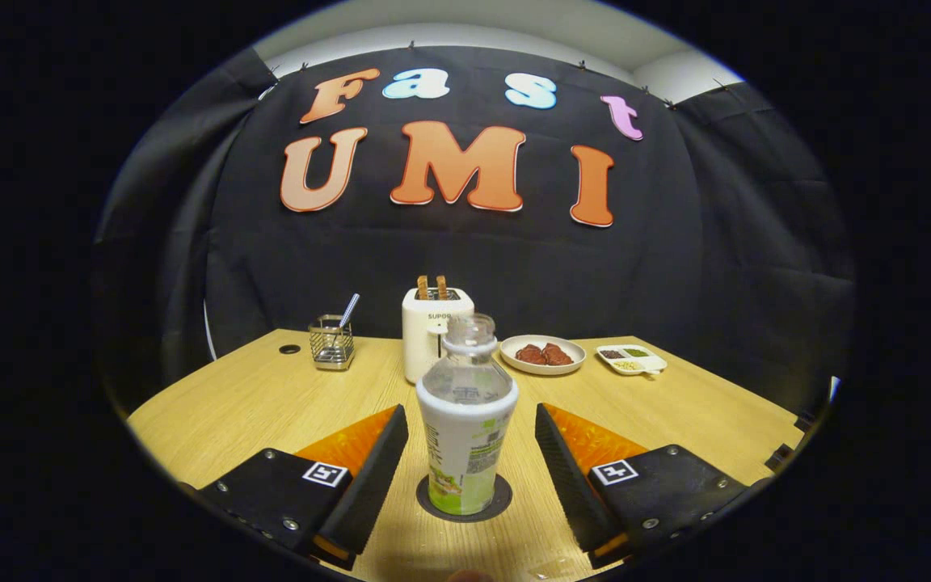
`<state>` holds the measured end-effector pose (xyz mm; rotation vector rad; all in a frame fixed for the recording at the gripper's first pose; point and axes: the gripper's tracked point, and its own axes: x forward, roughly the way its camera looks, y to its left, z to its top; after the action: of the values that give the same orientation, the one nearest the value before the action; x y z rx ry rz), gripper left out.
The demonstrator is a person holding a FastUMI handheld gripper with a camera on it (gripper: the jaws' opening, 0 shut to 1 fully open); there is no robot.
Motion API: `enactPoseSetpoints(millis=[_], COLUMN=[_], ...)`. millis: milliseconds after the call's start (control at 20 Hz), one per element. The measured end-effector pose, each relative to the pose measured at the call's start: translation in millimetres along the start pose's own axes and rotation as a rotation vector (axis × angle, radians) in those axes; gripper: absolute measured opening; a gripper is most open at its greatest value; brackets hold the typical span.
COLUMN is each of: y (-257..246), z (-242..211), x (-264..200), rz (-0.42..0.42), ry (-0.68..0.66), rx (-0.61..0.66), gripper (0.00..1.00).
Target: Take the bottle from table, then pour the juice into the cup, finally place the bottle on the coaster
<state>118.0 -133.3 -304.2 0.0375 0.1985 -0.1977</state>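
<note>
Going from left to right across the table (223, 412), a small dark disc (289, 349) is lying near the far left edge, and just beside it a wire holder (330, 343) is standing with a utensil handle sticking up out of it. Further right a toaster (433, 331) is sitting with two slices poking out of its slots, then a plate (542, 355) carrying some reddish-brown food, then a small divided dish (632, 359) of bits.

Nearer in, the gripper (471, 440) is sitting wide apart, its fingers flanking the bottle (465, 428) with clear air on both sides and neither one touching it. The bottle is standing upright between them, uncapped, with its base resting squarely on the coaster (465, 498), whose dark rim is showing around the foot of the bottle. Its upper part is looking clear, so it seems largely empty, though the label is hiding the lower half and I cannot tell how much juice is left.

No cup is appearing among the things on the table, so the pouring cannot be checked. Judging by the bottle on the coaster and the fingers free of it, the placing looks done and the task seems to be at its end, with only drawing the gripper away remaining.
</note>
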Motion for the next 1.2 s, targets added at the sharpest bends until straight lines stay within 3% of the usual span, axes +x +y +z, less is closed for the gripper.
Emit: enactPoseSetpoints(millis=[300, 600, 850, 1200], y=[15, 60, 85, 54], z=[87, 152, 181, 194], x=[-71, -147, -206, -275], rz=[-0.027, 0.068, 0.129, 0.088], ry=[-0.122, -0.193, -0.219, -0.28], rx=[-0.083, -0.121, -0.154, -0.118], gripper=[0.94, 0.94, 0.94, 0.95])
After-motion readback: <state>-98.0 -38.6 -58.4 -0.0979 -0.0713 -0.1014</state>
